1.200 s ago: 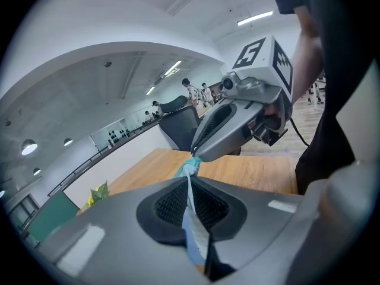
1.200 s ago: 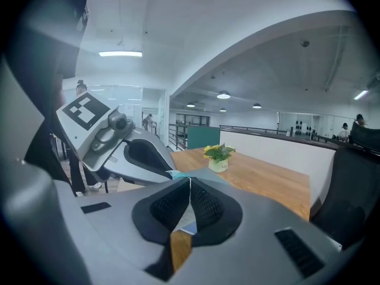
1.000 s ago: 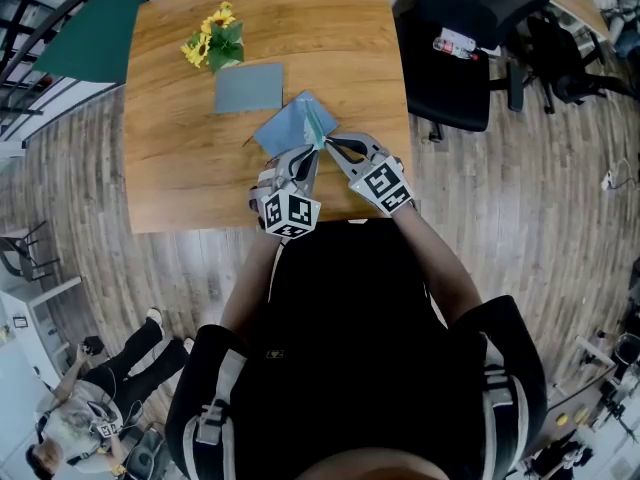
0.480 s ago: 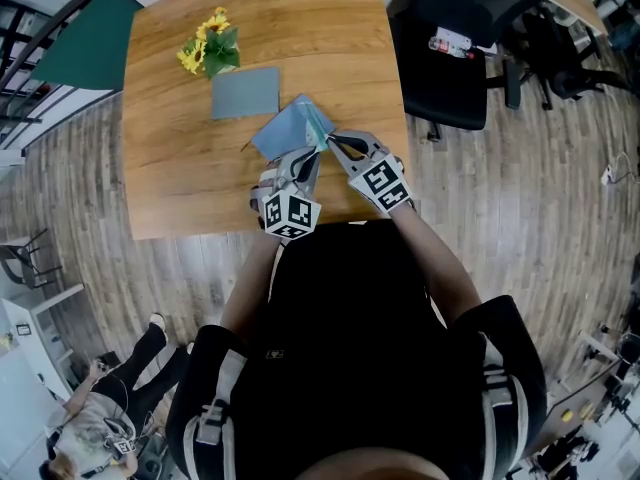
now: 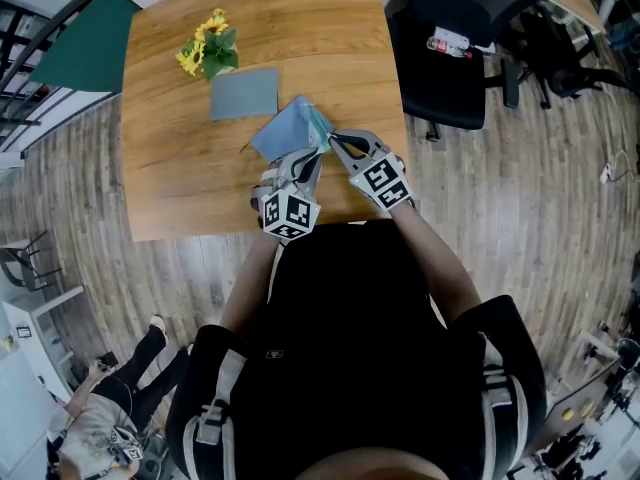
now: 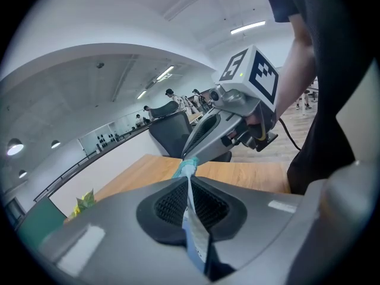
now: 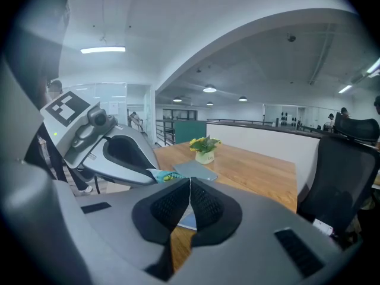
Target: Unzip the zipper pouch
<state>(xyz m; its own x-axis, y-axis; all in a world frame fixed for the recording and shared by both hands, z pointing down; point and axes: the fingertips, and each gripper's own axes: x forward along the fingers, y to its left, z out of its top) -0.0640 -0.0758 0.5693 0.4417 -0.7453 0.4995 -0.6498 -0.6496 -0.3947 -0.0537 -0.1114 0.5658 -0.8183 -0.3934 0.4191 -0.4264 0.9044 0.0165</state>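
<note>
The person is holding the blue zipper pouch (image 5: 285, 128) up off the wooden bench (image 5: 190, 188), near its front edge, with both grippers meeting at the pouch's near corner. The left gripper (image 5: 313, 158) is clamping the pouch. In the left gripper view its black pads are pressing on the thin blue-and-white edge, which is running up between them. The pouch's teal end (image 6: 189, 166) is poking out just past the tips. The right gripper (image 5: 332, 140) is coming in from the right side with its jaws closed. In the right gripper view its pads are sitting flat against each other, and its tip is touching that teal end. Whether a zipper pull is pinched there is too small to tell. The rest of the pouch is slanting away from the grippers toward the bench's middle. Farther back, a flat grey pad (image 5: 244, 93) is lying on the bench, and a small pot of yellow flowers (image 5: 208, 50) is standing just beside the pad's far left corner. A black office chair (image 5: 450, 48) is standing off the bench's right side.
</note>
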